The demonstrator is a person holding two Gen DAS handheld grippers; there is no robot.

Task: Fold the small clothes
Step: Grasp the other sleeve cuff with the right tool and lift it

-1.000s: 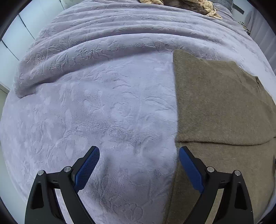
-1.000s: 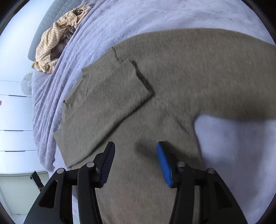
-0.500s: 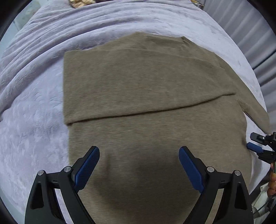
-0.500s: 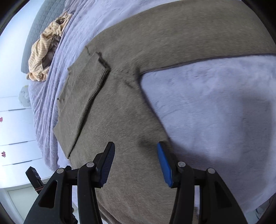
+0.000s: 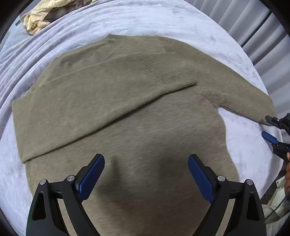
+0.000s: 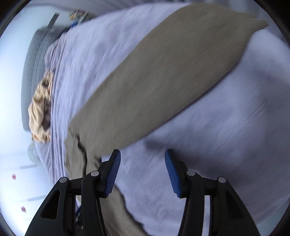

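lilac bedspread, olive sweater, seemingly half-folded

right gripper fingers apart, empty, above lilac blanket, blurred olive sweater sleeve stretched diagonally, yellow clothes far left

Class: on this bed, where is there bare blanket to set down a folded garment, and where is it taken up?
Free: the lavender blanket beyond the olive sweater, and the patch under its outstretched sleeve beside the right tool. Taken: the middle under the sweater, and the far corner with the yellow clothes pile.
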